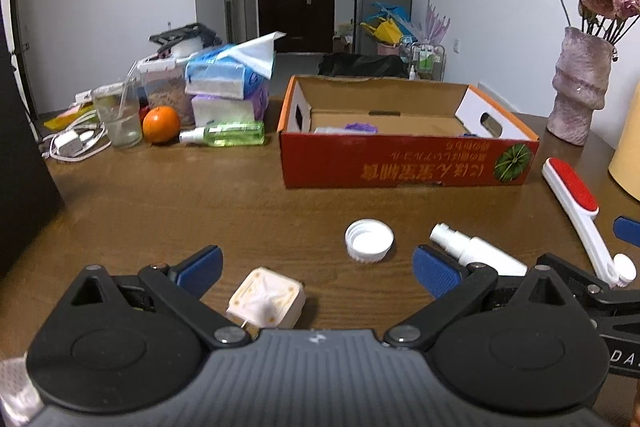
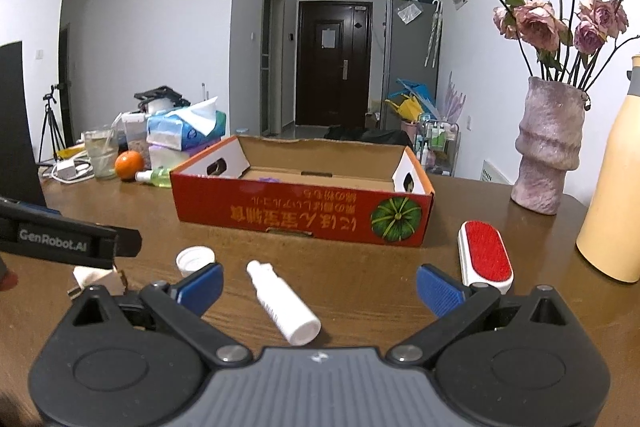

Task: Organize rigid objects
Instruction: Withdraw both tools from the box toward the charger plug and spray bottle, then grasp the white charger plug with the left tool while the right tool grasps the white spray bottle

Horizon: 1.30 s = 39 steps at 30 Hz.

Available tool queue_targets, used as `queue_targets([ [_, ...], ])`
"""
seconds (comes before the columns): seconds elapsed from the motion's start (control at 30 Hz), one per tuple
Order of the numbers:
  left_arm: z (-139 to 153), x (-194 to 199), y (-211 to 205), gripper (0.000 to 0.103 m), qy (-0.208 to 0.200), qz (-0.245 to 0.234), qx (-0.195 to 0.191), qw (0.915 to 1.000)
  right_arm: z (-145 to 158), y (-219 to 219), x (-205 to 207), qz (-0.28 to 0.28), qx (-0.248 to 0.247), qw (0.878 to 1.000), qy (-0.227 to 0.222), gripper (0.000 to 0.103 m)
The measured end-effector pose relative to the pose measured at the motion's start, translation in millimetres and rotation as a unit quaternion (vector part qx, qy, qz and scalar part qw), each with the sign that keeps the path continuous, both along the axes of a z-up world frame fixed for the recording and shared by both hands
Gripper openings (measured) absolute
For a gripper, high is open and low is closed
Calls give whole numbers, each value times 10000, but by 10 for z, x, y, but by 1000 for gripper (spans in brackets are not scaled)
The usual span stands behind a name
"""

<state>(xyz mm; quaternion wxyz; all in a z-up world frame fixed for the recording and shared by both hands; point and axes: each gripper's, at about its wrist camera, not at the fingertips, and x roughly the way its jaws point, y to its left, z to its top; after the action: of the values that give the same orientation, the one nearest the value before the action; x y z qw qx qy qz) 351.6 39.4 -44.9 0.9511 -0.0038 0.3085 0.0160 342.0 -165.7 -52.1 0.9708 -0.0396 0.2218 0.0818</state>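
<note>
Closing either spread, empty hand-held gripper, left [image 1: 318,273] or right [image 2: 320,285], off-centre could roll the lower-centre white bottle [image 2: 282,307] away.

This is a lived-in home, seen across a brown wooden counter [image 1: 160,211]. A dark entrance door [image 2: 334,63] closes off a short hallway, with a grey fridge [image 2: 412,51] hung with papers beside it. On the counter sit a rough pink vase [image 2: 548,147] of dried roses [image 2: 536,23], stacked tissue packs [image 1: 228,83], an orange [image 1: 161,124], a drinking glass [image 1: 118,121] and tangled charger cables [image 1: 74,141].
</note>
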Motion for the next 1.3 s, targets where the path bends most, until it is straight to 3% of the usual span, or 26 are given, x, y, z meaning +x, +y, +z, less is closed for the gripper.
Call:
queue_targets([
  [0.5,-255,146,320,103,255,-55,49,9996,-200,56,102,-84,-150,9994,284,101],
  [0.83,-467,284,466,102,623,-369,38,9974,-299,83,172,-174,-203,9987,429,101],
  [0.93,-539,338,503,91,823,-442,-147,9955,-324,90,193,-205,-199,9985,463,101],
  [1.03,-541,318,476,67,767,-516,-86,9957,-342,103,211,-223,-211,9983,493,101],
  [1.07,-530,302,464,52,733,-550,-92,9957,-348,104,214,-230,-210,9983,500,101],
  [1.1,-520,285,454,46,696,-568,-83,9959,-353,108,219,-236,-207,9982,508,101],
  [1.17,-505,266,458,40,660,-600,-158,9959,-364,116,229,-241,-190,9982,523,102],
  [1.3,-450,219,437,40,460,-590,-121,9971,-393,134,259,-253,-140,9979,573,102],
])
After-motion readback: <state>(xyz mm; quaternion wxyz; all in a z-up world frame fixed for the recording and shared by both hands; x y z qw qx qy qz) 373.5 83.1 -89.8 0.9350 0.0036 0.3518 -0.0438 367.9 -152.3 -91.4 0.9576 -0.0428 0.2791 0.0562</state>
